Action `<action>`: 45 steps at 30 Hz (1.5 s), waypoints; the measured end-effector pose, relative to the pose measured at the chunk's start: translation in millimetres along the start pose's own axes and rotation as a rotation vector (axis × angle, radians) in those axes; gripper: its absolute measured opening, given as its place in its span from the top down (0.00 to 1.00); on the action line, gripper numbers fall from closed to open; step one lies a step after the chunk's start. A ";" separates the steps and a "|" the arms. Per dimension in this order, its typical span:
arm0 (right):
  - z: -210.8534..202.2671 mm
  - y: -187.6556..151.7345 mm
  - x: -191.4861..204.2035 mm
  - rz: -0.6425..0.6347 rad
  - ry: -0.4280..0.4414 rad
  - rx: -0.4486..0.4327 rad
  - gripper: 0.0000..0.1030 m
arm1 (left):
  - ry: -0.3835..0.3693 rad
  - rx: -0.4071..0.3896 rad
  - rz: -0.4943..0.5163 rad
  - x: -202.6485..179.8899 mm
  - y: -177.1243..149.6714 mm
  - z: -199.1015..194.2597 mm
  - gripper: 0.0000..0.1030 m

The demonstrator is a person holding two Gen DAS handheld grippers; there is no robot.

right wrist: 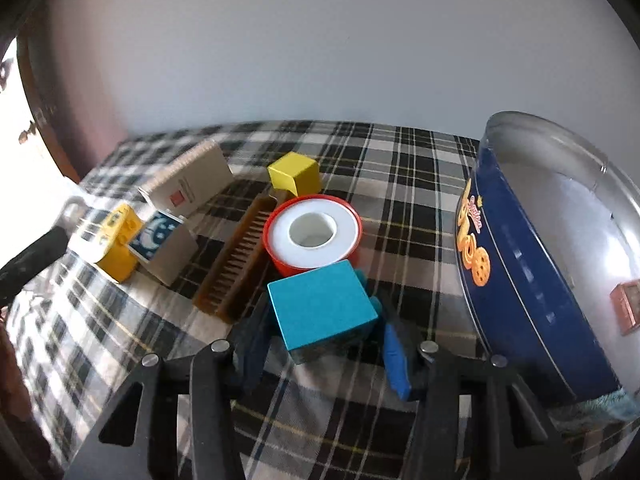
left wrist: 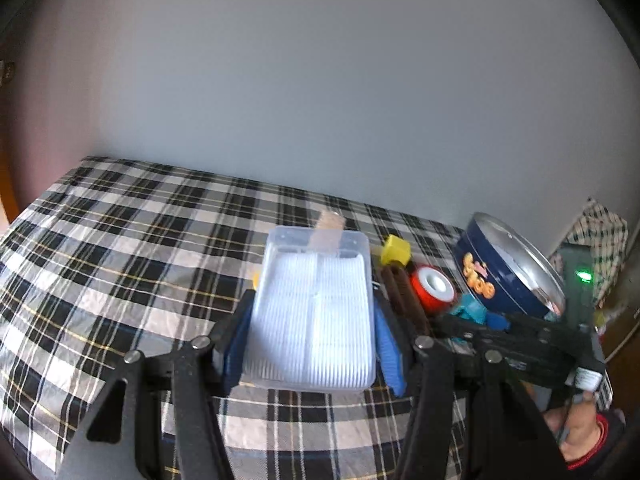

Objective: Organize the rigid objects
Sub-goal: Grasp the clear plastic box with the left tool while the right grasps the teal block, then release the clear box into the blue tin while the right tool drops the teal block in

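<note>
My left gripper (left wrist: 314, 336) is shut on a clear plastic box (left wrist: 316, 304) of white sticks, held above the plaid cloth. My right gripper (right wrist: 324, 344) has closed on a teal block (right wrist: 320, 304), blue pads against its sides, low over the cloth. It also shows in the left wrist view, where the right gripper (left wrist: 480, 320) sits beside the tin. Past the block lie a red tape roll (right wrist: 312, 236), a brown comb (right wrist: 236, 264) and a yellow cube (right wrist: 294, 176). An open blue cookie tin (right wrist: 520, 280) stands tilted at the right.
A spiral notebook (right wrist: 192, 184), a moon-printed cube (right wrist: 160, 240) and a yellow toy brick (right wrist: 116, 240) lie at the left on the plaid tablecloth (right wrist: 400, 168). A small orange item (right wrist: 626, 306) rests inside the tin. A grey wall rises behind the table. A hand (left wrist: 576, 428) shows low right.
</note>
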State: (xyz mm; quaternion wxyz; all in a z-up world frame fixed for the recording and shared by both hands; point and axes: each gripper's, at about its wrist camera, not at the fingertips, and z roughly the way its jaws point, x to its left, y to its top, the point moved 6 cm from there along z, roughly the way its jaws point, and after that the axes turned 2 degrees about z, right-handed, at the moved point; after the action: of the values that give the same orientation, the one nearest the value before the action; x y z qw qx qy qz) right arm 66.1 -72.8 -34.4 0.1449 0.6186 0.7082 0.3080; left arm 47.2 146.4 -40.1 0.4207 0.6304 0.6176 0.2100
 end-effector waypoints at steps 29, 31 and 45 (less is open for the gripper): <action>-99.8 24.1 -19.9 -0.004 -0.101 -0.442 0.50 | 0.128 -0.199 -0.057 -43.7 -0.8 -3.0 0.47; -100.3 24.6 -22.3 -0.001 -0.105 -0.441 0.50 | 0.122 -0.200 -0.043 -54.7 -0.8 0.2 0.47; -106.8 29.4 -45.7 0.058 -0.138 -0.461 0.49 | 0.102 -0.201 0.029 -109.4 -0.5 12.6 0.47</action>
State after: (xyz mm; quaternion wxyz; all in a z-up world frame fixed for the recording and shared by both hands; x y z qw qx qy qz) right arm 35.5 -143.1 57.7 0.3214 0.6086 0.5896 0.4228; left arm 40.5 38.4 -19.6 0.4465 0.5825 0.6049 0.3088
